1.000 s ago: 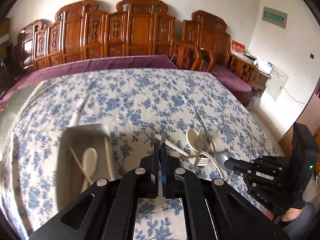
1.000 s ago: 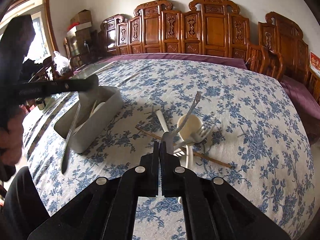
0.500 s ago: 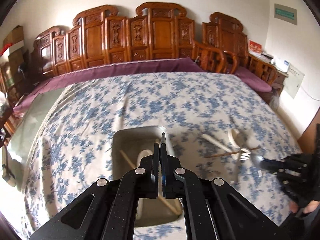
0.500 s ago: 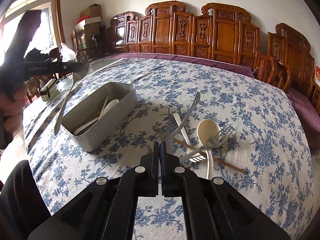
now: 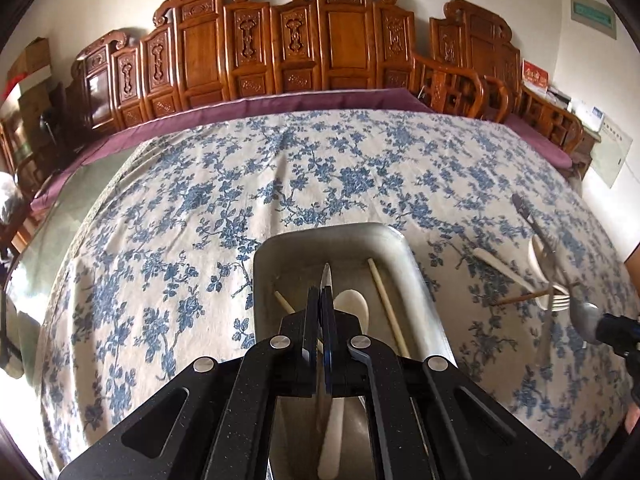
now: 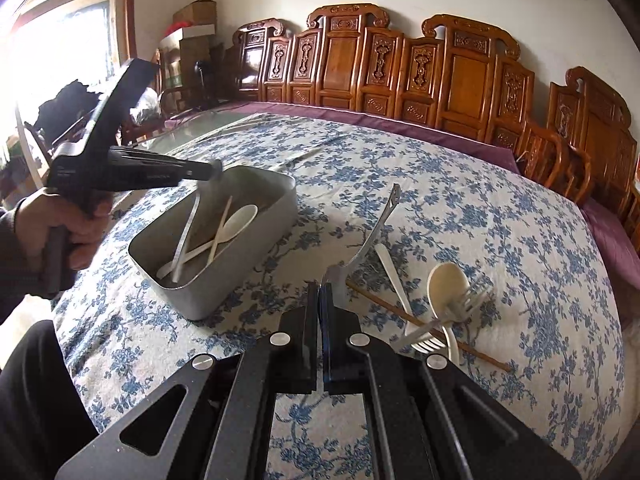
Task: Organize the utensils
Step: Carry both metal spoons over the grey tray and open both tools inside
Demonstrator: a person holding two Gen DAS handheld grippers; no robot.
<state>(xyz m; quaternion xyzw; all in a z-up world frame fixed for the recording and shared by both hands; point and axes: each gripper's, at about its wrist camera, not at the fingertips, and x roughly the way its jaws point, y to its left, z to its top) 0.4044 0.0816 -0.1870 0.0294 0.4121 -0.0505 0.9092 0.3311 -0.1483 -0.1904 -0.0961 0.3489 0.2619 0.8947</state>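
Two grippers are clamped on metal utensils: left gripper [image 6: 214,170] on a blurred one hanging into the tray [image 6: 256,248], right gripper [image 6: 320,292] on a spoon [image 6: 366,242]. Tray contents are partly hidden by the fingers [image 5: 310,320].

Two black grippers are seen. The left gripper [image 5: 320,308] is made of speckled black plastic, and round silver screws are set in its arms. The right gripper [image 6: 319,304] is built the same. Small pale writing is printed on one side. A dark sleeve [image 6: 12,240] is worn above the hand [image 6: 68,220].
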